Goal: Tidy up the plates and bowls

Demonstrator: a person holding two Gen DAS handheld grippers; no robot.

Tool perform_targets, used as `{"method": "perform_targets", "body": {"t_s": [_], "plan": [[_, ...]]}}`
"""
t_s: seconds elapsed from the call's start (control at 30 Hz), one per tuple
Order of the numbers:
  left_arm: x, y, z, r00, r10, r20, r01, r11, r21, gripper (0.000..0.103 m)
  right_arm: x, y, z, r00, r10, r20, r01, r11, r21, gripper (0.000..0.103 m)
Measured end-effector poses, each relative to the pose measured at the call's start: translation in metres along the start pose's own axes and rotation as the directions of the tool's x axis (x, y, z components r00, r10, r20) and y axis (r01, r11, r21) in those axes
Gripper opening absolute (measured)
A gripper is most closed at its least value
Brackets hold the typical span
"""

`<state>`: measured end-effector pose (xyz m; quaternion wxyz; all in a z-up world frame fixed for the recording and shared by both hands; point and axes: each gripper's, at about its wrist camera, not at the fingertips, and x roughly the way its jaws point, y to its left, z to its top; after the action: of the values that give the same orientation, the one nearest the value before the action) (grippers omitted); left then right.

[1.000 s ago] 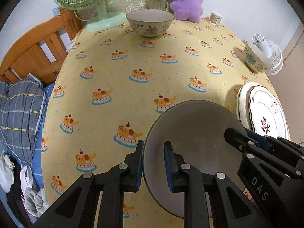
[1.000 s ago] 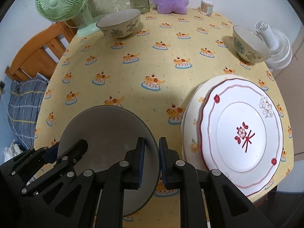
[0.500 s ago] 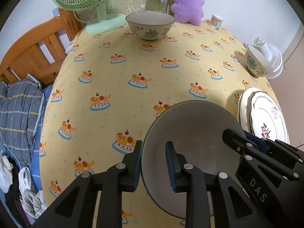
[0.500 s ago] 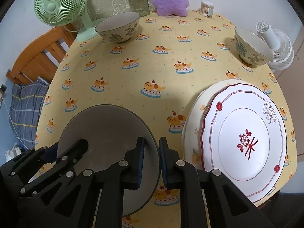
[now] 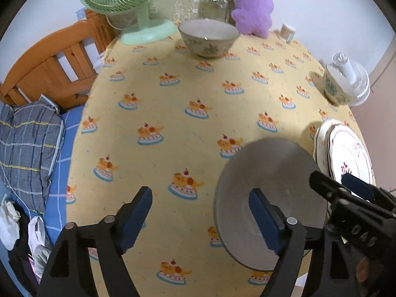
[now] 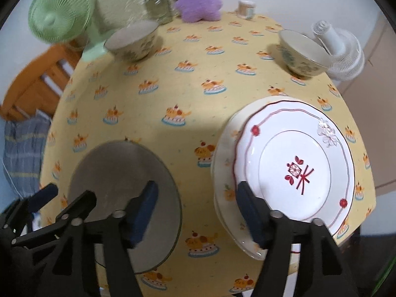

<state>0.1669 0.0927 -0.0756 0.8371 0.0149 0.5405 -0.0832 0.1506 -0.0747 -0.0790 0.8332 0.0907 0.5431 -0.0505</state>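
Plates (image 6: 294, 170), stacked with the red-trimmed one on top, lie just right of the right gripper (image 6: 195, 212), a pile likely meant to grow. The grey dish (image 5: 267, 198) rests on the table (image 5: 173, 86) between both grippers, apparently just set down. Two bowls (image 6: 132, 40) wait far ahead. Both the left gripper (image 5: 200, 217) and the right have just been opening; their jaws stand wide, astride the dish's rim, pressing nothing.

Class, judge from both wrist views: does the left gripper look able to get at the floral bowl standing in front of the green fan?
Probably yes. The left gripper is open and holds nothing, and only bare tablecloth lies between it and the floral bowl; the grey plate sits off to the side.
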Motion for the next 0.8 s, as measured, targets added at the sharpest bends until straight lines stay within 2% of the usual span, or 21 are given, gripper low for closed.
{"method": "perform_targets", "body": {"t_s": [0.2, 0.5, 0.6, 0.73, 0.8], "plan": [[-0.012, -0.004, 0.004, 0.999, -0.019, 0.032, 0.017, 0.998, 0.061, 0.091, -0.017, -0.004, 0.005, 0.999, -0.001, 0.041, -0.001, 0.999, 0.052, 0.074], [-0.030, -0.019, 0.021, 0.996, -0.027, 0.089, 0.021, 0.997, 0.068, 0.095, -0.038, 0.002, 0.017, 0.995, 0.008, 0.096, -0.010, 1.000, 0.016, 0.076], [-0.034, -0.021, 0.031, 0.994, -0.023, 0.110, 0.019, 0.999, 0.041, 0.095, -0.043, 0.000, 0.028, 0.993, 0.009, 0.116, -0.011, 1.000, 0.022, 0.076], [-0.037, -0.024, 0.047, 0.990, 0.011, 0.140, -0.010, 1.000, -0.004, 0.094, -0.048, -0.005, 0.046, 0.987, 0.062, 0.151, -0.063, 0.998, 0.000, 0.076], [-0.037, -0.025, 0.056, 0.989, 0.037, 0.141, -0.033, 0.999, -0.036, 0.094, -0.049, -0.005, 0.058, 0.984, 0.049, 0.171, -0.044, 0.998, -0.035, 0.076]]}}
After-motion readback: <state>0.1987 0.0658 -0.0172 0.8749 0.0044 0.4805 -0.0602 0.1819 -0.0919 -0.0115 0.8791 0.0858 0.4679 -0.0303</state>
